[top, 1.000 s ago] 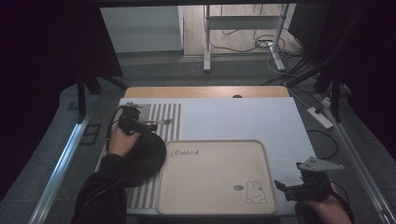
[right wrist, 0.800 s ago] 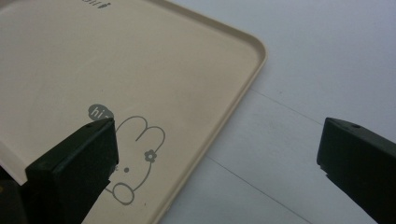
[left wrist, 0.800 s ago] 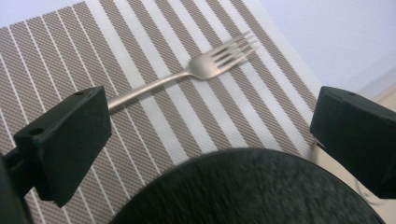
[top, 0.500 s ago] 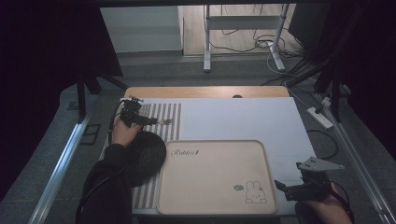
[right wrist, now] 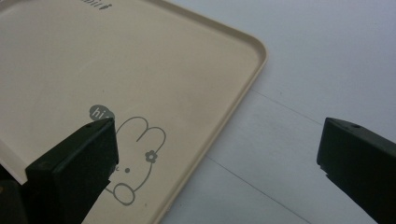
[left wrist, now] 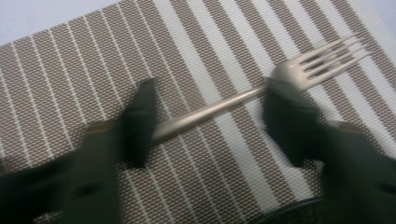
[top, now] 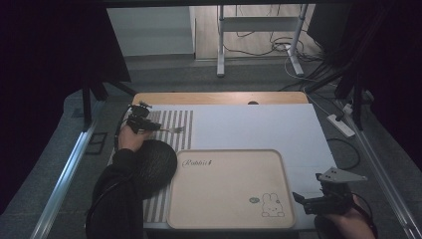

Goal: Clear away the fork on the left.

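A silver fork (left wrist: 219, 105) lies on the striped placemat (left wrist: 70, 70), its tines pointing up and right. My left gripper (left wrist: 211, 88) is low over it with a jaw on either side. Its jaws have just been closing, with the fork between them and a gap still showing at the pads. From above, the left gripper (top: 157, 127) sits at the placemat's (top: 171, 119) far left with the fork (top: 175, 129) at its tips. My right gripper (right wrist: 215, 126) hangs open and empty at the near right corner of the beige rabbit tray (right wrist: 252, 70). The high view shows the right gripper (top: 301, 201) beside the tray (top: 226, 152).
A dark round plate (top: 157, 162) lies on the placemat just near of the left hand. A white sheet (top: 259, 124) covers the table beyond the tray. A wooden edge (top: 219, 97) runs along the far side. A power strip (top: 341, 124) lies on the floor at right.
The left gripper has shifted slightly right along the placemat and dropped onto the fork. The right gripper has stayed where it was.
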